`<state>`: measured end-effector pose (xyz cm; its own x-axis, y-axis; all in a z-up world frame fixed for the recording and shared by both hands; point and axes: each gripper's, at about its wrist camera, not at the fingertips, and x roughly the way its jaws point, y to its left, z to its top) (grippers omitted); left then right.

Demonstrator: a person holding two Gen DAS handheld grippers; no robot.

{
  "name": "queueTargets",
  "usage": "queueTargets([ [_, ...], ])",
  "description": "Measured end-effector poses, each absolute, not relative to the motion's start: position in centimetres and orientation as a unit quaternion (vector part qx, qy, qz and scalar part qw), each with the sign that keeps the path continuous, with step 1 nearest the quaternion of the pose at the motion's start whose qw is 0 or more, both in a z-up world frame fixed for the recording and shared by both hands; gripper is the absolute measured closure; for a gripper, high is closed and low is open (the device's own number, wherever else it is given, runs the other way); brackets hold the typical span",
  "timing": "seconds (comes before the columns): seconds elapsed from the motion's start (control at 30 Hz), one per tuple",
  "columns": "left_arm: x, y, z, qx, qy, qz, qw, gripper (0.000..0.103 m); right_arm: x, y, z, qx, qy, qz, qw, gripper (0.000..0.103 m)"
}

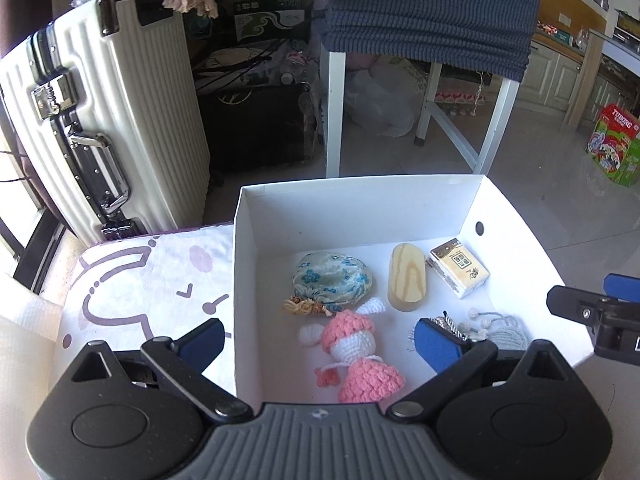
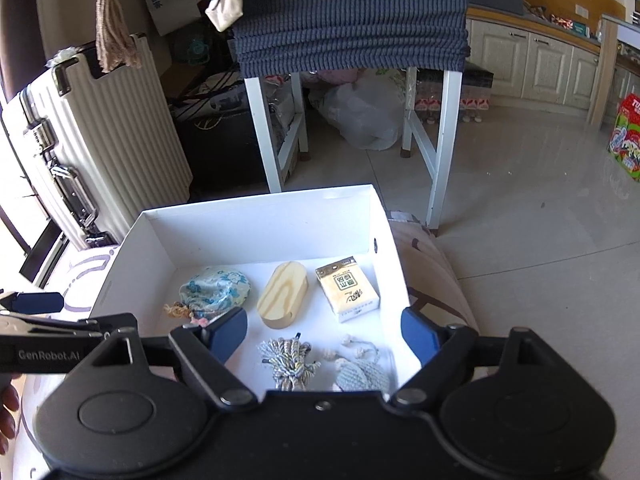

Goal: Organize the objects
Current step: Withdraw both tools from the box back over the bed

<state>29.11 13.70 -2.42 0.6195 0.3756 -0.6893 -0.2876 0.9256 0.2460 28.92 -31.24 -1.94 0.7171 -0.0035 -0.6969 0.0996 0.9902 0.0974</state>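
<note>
Left view only: a pink doll lies in the near left of the box; the right gripper juts in beyond the box's right wall.
Right view only: the cord shows whole in the near middle of the box; the left gripper's arm crosses at the box's left wall, and a hand shows below it.
Pouch: round, pale blue with flowers, gold tassel; far left of the box floor.
Doll: crocheted, pink hat and skirt, white head; just nearer than the pouch, touching its tassel.
Block: oval pale wood, grain on top; middle of the box, right of the pouch.
Tissue pack: cream, printed; far right of the box, near the wall with a hole.
Cord: grey-white bundle, nearer than the block.
Knit bag: pale grey-blue with a drawstring, right of the cord.
Left gripper: jaws wide apart and holding nothing; one finger outside the box's left wall, the other over the cord, the doll below the gap.
Right gripper: jaws wide and opening, nothing gripped; cord and knit bag lie below the gap, apart from the fingers.
Box: white, open-topped, on a cartoon-print surface.
</note>
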Motion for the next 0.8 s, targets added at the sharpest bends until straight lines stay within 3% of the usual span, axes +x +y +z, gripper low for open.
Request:
queueTargets([
  [0.27,25.9,12.6,-0.8,0.041,0.379,0.184,0.906,0.003,26.2,-31.3,-1.1,0.048,0.372,-0.033,0.926,0.016],
  [0.8,19.9,11.3,0.5,0.053,0.364,0.203,0.907,0.000,20.7,-30.4,1.2,0.030,0.344,-0.039,0.938,0.000],
])
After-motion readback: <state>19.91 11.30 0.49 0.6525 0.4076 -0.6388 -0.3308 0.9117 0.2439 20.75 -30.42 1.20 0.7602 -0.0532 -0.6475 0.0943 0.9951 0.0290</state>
